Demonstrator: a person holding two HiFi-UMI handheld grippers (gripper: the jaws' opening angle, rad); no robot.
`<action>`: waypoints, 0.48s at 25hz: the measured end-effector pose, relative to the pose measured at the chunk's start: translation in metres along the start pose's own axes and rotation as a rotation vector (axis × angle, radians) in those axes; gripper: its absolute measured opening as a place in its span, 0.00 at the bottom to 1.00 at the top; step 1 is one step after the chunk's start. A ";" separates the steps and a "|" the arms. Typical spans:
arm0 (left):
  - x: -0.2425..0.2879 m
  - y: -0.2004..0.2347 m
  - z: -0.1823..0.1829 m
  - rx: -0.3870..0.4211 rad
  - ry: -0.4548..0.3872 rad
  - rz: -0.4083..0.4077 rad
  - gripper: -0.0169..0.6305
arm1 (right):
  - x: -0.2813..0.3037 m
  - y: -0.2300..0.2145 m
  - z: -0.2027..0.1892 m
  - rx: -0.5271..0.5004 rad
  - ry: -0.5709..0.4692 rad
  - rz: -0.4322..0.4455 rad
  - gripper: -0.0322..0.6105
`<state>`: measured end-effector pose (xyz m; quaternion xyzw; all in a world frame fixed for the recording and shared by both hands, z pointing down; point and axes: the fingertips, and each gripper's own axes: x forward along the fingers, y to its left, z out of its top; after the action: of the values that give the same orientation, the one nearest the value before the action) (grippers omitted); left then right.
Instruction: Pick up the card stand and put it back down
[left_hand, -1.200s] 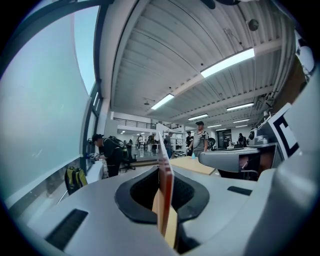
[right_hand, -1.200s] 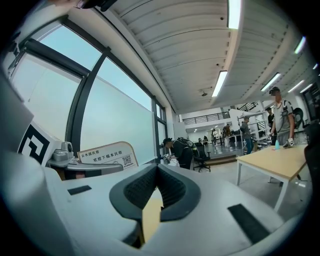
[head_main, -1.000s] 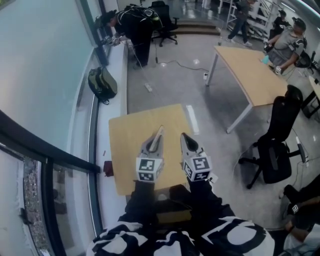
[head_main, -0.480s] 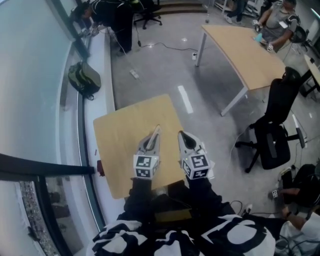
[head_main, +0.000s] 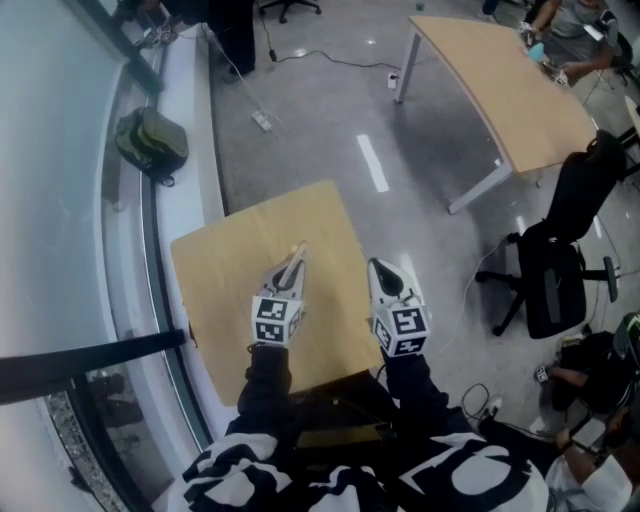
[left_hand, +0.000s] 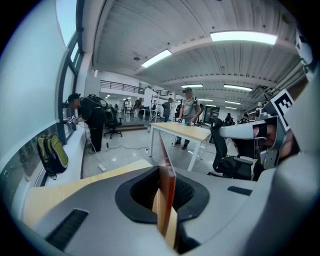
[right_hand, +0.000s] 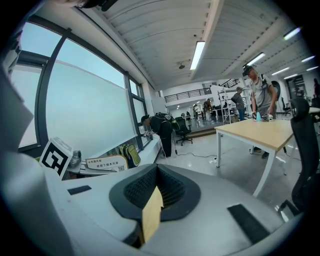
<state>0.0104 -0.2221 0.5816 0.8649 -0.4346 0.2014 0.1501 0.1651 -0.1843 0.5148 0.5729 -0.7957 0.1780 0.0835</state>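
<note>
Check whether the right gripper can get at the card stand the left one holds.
Probably yes: the card stand juts from the left gripper, and the right gripper hangs beside it with nothing between. Its shut jaws would need opening first.

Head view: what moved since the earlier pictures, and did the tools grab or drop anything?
The left tool and right tool sank toward the small wooden table and drifted farther apart. Nothing was grabbed or dropped: the left still pinches the thin card stand, the right stays shut and empty.
</note>
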 end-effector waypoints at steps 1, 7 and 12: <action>0.007 0.004 -0.004 0.001 0.017 -0.009 0.06 | 0.007 -0.003 -0.004 0.004 0.015 0.006 0.08; 0.058 0.037 -0.010 0.001 0.061 -0.058 0.06 | 0.057 -0.007 -0.017 -0.002 0.076 0.072 0.08; 0.087 0.065 -0.001 -0.010 0.054 -0.085 0.06 | 0.087 -0.007 -0.026 -0.020 0.094 0.121 0.08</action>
<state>0.0050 -0.3196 0.6294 0.8760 -0.3945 0.2158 0.1745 0.1414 -0.2532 0.5697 0.5141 -0.8257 0.2014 0.1154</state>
